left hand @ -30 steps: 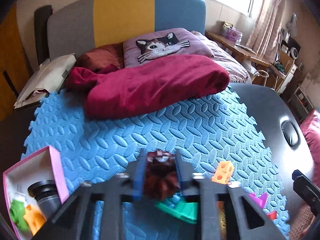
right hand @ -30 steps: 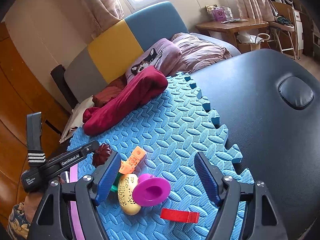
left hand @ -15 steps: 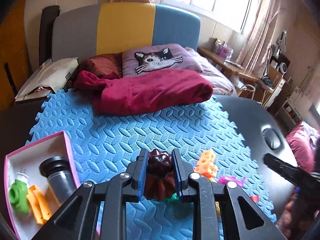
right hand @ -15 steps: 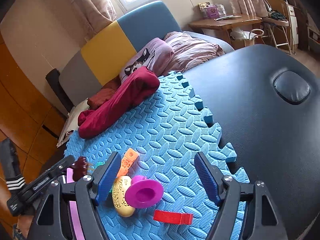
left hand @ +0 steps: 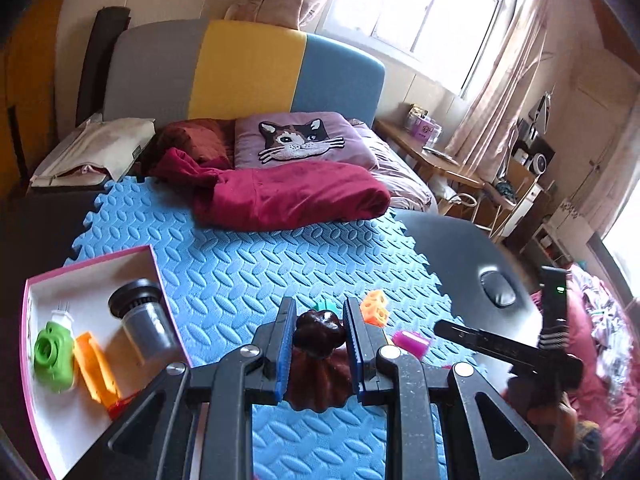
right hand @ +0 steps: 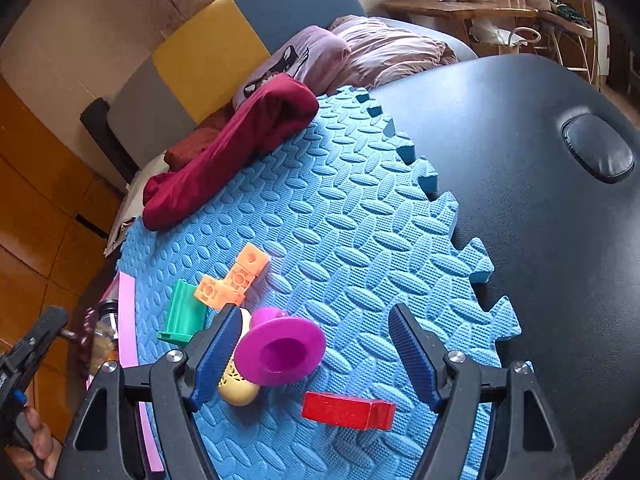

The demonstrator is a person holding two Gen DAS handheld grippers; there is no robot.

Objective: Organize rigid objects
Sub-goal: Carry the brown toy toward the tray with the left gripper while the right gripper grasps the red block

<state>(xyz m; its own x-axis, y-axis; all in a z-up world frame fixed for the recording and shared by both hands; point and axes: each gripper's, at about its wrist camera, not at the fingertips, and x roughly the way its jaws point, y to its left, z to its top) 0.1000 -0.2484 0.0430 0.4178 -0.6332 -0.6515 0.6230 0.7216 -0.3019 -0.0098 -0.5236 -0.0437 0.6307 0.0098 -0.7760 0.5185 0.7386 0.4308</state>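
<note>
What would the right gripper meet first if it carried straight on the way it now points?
Probably the purple funnel-shaped toy, lying between the right gripper's open jaws near the left finger; otherwise the blue foam mat. Depth is unclear.

We see a blue foam mat (left hand: 256, 276) of interlocking tiles laid on a black padded table (right hand: 520, 128). A dark red blanket (left hand: 288, 196) lies on the mat's far edge. Behind it, a purple cat-face pillow (left hand: 300, 140) rests before a grey, yellow and blue headboard (left hand: 244, 68). A wooden side table (left hand: 424, 148) stands beside curtains (left hand: 500, 80) and a bright window (left hand: 416, 4).
</note>
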